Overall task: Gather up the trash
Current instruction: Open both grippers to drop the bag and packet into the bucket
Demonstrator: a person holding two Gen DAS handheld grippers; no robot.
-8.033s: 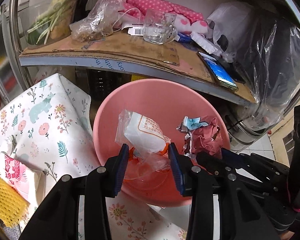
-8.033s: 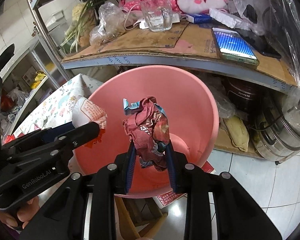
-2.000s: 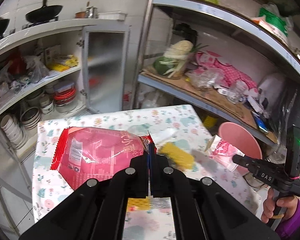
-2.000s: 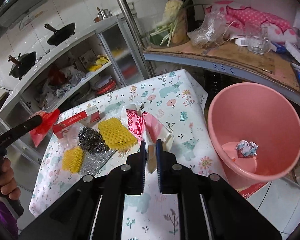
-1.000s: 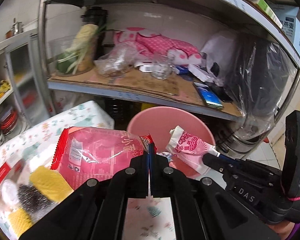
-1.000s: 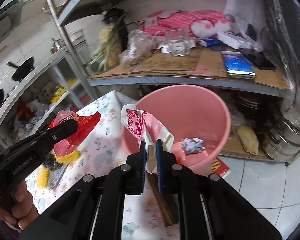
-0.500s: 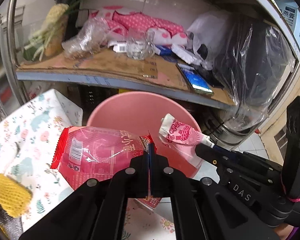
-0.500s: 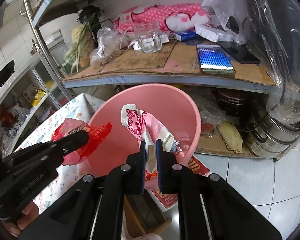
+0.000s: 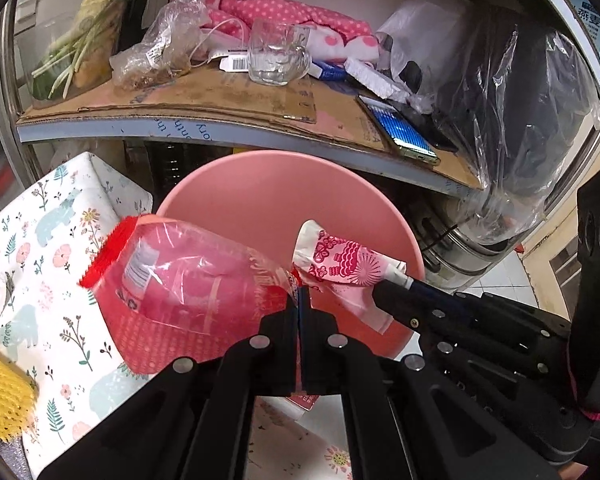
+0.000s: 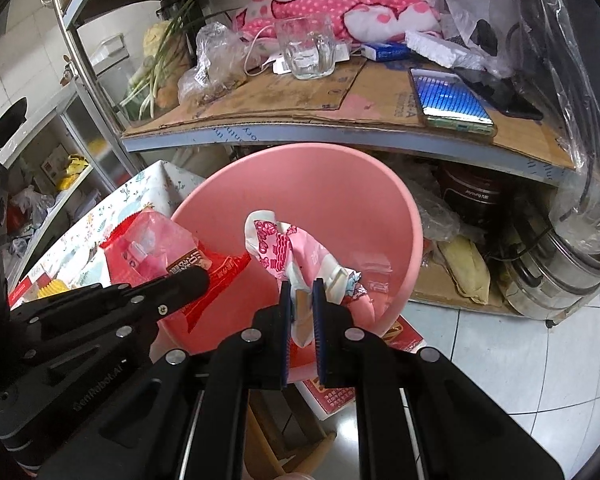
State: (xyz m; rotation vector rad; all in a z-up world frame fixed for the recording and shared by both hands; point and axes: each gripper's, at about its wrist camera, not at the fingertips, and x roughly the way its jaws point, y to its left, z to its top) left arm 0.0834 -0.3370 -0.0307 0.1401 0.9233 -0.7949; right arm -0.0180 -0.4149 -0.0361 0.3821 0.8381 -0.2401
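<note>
My left gripper (image 9: pixel 302 300) is shut on a red plastic snack bag (image 9: pixel 180 292), held over the near left rim of the pink bin (image 9: pixel 284 184). My right gripper (image 10: pixel 300 292) is shut on a pink-and-white patterned wrapper (image 10: pixel 288 248), held above the inside of the pink bin (image 10: pixel 340 192). The wrapper (image 9: pixel 340 264) also shows in the left wrist view, next to the bag. The bag (image 10: pixel 160 252) and the left gripper's fingers (image 10: pixel 188 280) show in the right wrist view. Crumpled trash (image 10: pixel 356 284) lies in the bin's bottom.
The floral-cloth table (image 9: pixel 40 248) is at the left, with a yellow sponge (image 9: pixel 0 400) on it. Behind the bin a shelf (image 10: pixel 340 128) carries a glass mug (image 10: pixel 308 52), a phone (image 10: pixel 448 100), bags and greens. Steel pots (image 10: pixel 560 272) stand on the tiled floor at the right.
Both grippers have moved closer to the pink bin, each holding its item. The red bag has tilted and now hangs over the bin's left rim; the wrapper is lower over the bin.
</note>
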